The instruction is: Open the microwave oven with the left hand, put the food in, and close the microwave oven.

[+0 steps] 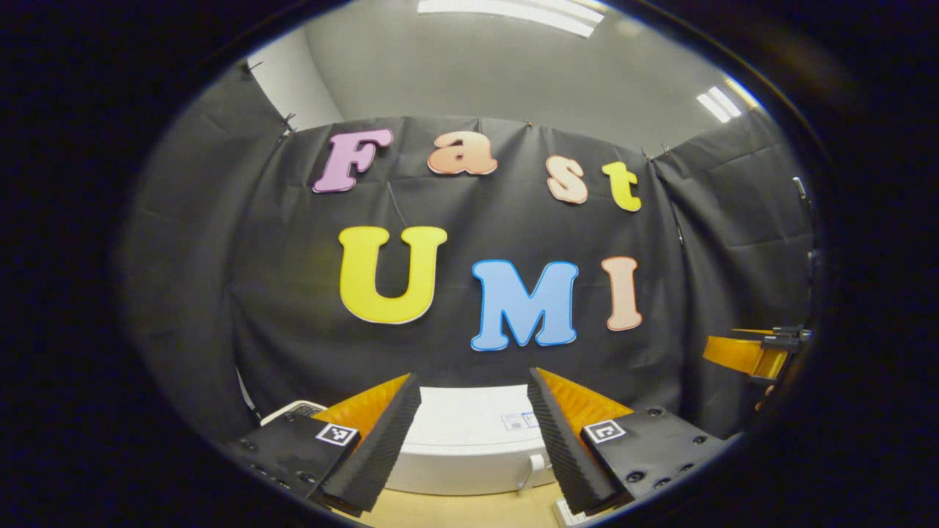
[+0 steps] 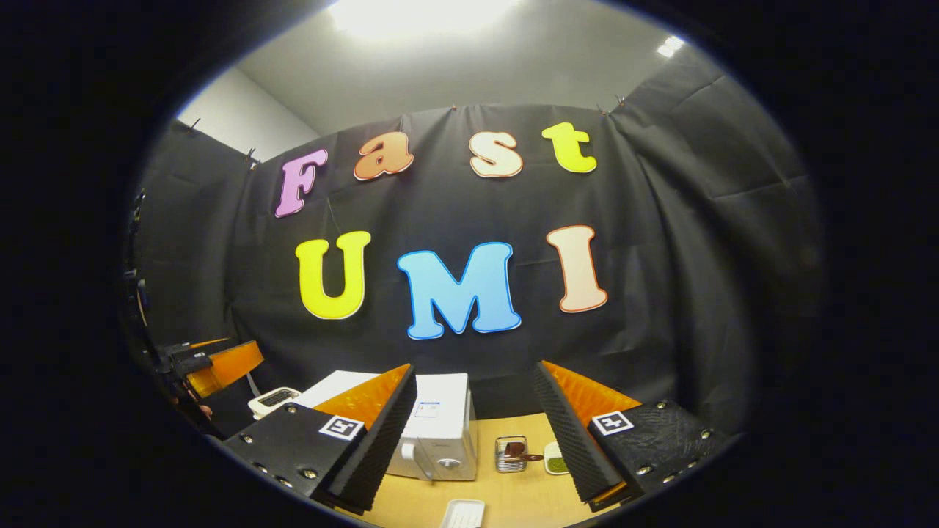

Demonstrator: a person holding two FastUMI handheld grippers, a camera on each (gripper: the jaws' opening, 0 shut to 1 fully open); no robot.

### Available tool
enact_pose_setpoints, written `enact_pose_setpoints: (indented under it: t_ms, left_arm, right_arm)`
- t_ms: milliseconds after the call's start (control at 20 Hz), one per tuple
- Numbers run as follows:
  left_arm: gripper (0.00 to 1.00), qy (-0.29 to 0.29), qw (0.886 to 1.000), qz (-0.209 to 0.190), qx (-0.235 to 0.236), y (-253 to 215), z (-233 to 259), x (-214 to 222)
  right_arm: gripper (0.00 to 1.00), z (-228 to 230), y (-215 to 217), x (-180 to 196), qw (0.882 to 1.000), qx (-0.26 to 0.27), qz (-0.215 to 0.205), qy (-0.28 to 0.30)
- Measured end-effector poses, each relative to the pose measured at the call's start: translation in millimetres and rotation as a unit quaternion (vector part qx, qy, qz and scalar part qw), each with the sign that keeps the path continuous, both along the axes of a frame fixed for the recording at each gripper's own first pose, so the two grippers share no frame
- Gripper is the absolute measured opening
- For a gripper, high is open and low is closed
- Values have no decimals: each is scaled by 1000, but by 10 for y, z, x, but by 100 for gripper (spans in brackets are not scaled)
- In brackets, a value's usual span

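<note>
- White microwave oven [image 2: 440,429] stands door-closed on the wooden worktop [image 2: 513,499], partly hidden behind the right hand-held gripper [image 2: 473,429].
- Both the right and left hand-held gripper [image 1: 473,433] gape wide, holding nothing.
- Small metal basket [image 2: 511,453] holds something brown, hard to identify.
- White tray [image 2: 463,513] is cut off.

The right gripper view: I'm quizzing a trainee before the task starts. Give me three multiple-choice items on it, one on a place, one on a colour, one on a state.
1. Where does the small metal wire basket stand?
A. on top of the microwave
B. on the table, right of the microwave
C. between the gripper's fingers

2. What colour is the boxy microwave oven?
A. white
B. red
C. black

3. How is the right gripper?
A. shut on the basket
B. shut on the door handle
C. open, holding nothing

Answers: 1 B, it sits on the light wooden table beside the oven; 2 A, its casing is white; 3 C, its fingers stand wide apart.
</note>
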State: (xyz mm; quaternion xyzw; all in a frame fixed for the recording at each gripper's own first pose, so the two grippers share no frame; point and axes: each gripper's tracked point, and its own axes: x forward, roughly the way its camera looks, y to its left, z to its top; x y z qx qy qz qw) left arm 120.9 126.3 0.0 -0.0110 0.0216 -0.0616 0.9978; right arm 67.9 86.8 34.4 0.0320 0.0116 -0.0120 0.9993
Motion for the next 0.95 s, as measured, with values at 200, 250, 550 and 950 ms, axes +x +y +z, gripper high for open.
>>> enact_pose_setpoints:
  t_ms: [200,250,550,950]
  left_arm:
    - [97,-11,1000,3,-11,334,162,-264]
    - [97,-13,1000,4,-12,426,187,-327]
    - [97,-21,1000,-11,-19,746,284,-618]
    - [97,-25,998,-37,-47,663,408,-791]
  right_arm:
    - [97,175,190,-144,1000,-9,-8,-17]
    - [97,179,252,-194,1000,-13,-8,-17]
    - [97,170,511,-437,1000,-25,-15,-12]
    - [97,236,620,-702,998,-66,-19,-7]
